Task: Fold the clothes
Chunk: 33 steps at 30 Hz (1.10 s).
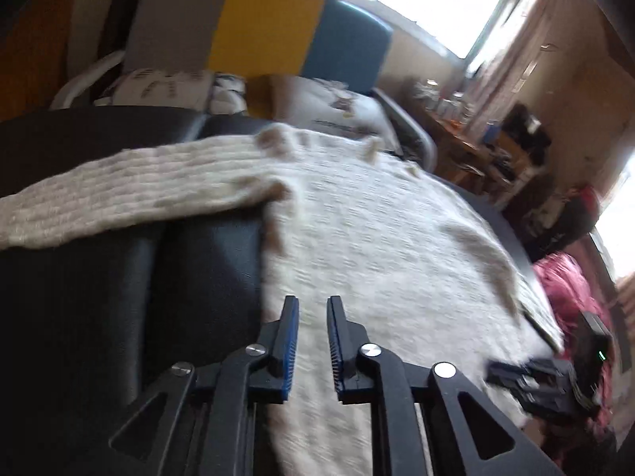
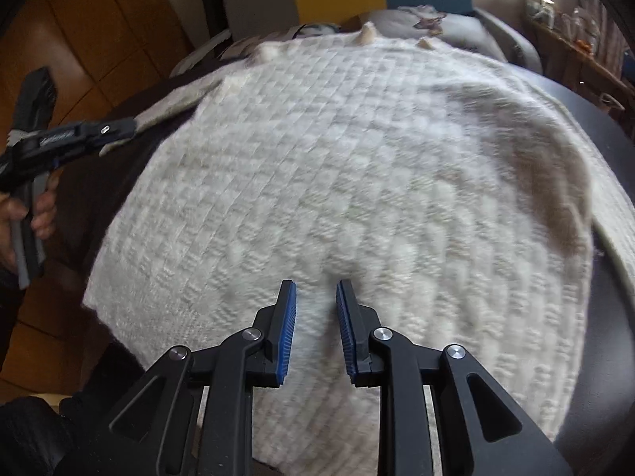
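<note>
A: What is lying across the black padded surface (image 1: 99,277)?

B: A cream, chunky-knit sweater (image 2: 337,178) is spreading flat over it, one sleeve (image 1: 119,194) stretching out to the left.

A: And the left gripper (image 1: 312,305)?

B: It is hovering above the sweater's body, its blue-padded jaws standing a little apart, gripping nothing.

A: The right gripper (image 2: 316,289)?

B: Its jaws are sitting slightly parted above the knit near the hem, holding nothing.

Both grippers tilt downward — the left gripper (image 1: 312,303) at lower centre, jaws slightly apart, empty; the right gripper (image 2: 316,287) likewise, jaws narrowly parted.
</note>
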Tool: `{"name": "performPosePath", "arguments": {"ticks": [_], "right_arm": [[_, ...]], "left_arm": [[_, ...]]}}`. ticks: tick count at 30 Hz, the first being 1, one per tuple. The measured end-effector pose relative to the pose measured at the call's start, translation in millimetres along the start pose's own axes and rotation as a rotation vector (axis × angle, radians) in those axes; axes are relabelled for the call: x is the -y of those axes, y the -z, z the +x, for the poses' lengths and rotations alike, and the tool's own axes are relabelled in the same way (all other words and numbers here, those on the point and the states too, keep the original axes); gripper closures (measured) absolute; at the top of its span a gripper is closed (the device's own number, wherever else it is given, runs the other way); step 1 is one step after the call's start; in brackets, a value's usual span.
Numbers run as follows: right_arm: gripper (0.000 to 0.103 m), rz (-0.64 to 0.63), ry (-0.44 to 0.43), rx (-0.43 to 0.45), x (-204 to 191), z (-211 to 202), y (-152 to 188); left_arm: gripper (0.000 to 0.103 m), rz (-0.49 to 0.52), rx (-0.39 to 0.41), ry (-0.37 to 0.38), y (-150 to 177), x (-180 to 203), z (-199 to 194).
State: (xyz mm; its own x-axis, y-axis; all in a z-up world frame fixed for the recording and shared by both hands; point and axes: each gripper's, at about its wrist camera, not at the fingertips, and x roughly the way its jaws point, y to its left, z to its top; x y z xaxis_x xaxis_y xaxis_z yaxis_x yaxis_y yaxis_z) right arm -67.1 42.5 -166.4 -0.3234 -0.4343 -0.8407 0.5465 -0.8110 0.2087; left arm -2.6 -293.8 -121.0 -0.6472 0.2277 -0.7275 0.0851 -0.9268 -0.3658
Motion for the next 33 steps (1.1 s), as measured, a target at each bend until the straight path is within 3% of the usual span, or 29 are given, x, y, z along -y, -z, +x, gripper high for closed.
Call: {"name": "performPosePath", "arguments": {"ticks": [3, 7, 13, 16, 20, 23, 27, 33], "right_arm": [[0.080, 0.026, 0.056, -0.006, 15.0, -5.5, 2.3], [0.080, 0.022, 0.097, -0.038, 24.8, -7.5, 15.3], [0.080, 0.008, 0.099, -0.021, 27.8, -10.4, 27.3], [0.075, 0.066, 0.056, -0.012, 33.5, -16.0, 24.2], [0.059, 0.180, 0.045, 0.055, 58.7, -49.6, 29.9], [0.059, 0.286, 0.067, 0.113, 87.3, -80.2, 42.0], [0.059, 0.375, -0.039, 0.168, 108.0, -99.1, 54.7], [0.059, 0.356, -0.030, 0.057, 94.7, -53.0, 54.1]], "left_arm": [[0.088, 0.057, -0.082, 0.034, 19.6, 27.4, 17.3], [0.088, 0.092, -0.209, -0.017, 49.0, 37.8, 44.6], [0.095, 0.031, -0.216, 0.015, 41.3, 21.9, 46.2], [0.093, 0.076, -0.185, -0.011, 38.4, 33.7, 40.6], [0.091, 0.157, -0.121, -0.029, 40.2, 54.4, 31.2], [0.091, 0.157, -0.126, -0.041, 36.8, 58.1, 39.6], [0.091, 0.170, -0.173, -0.073, 42.7, 51.3, 51.5], [0.091, 0.132, -0.179, -0.069, 50.1, 35.4, 44.7]]}}
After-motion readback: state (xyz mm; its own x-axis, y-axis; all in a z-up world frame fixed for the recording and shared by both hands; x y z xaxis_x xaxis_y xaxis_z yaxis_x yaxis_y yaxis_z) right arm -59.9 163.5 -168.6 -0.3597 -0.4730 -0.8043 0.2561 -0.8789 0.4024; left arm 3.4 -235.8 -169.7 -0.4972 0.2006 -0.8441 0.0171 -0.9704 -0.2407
